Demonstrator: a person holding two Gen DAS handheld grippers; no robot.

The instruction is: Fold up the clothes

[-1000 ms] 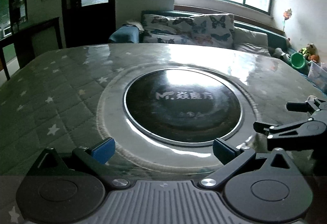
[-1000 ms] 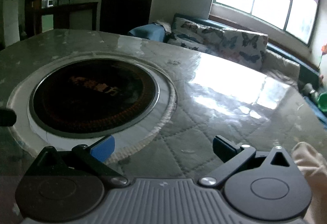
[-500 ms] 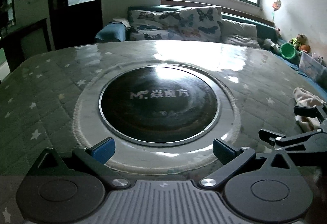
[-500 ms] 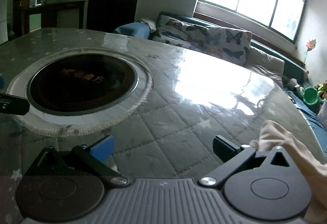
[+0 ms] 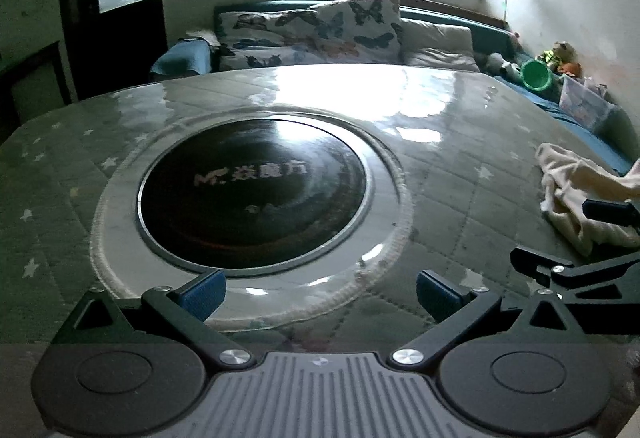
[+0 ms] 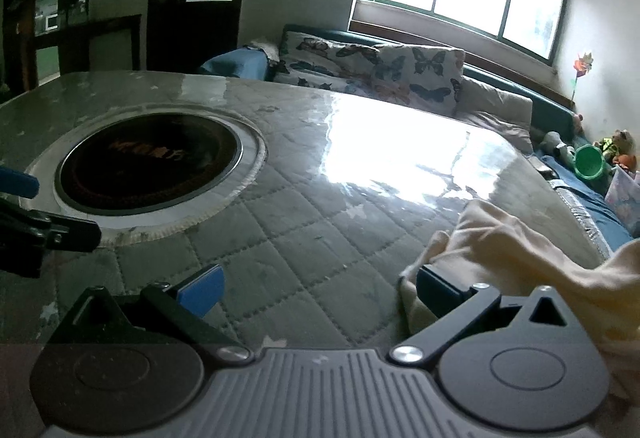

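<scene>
A crumpled cream garment lies at the right edge of the quilted table; it also shows in the left wrist view, cream garment. My right gripper is open, low over the table. Its right finger is against the garment's near edge, and nothing sits between the jaws. From the left wrist view, the right gripper reaches in beside the cloth. My left gripper is open and empty, at the near rim of the round black hob, well left of the garment.
The table cover is grey-green with stars under a glossy clear sheet. A sofa with butterfly cushions stands behind the table. A green bucket and toys sit at the far right. My left gripper shows at the left edge.
Both grippers have shifted right across the table. The cream garment has come further into both views, and the right gripper's right finger now reaches its edge.
</scene>
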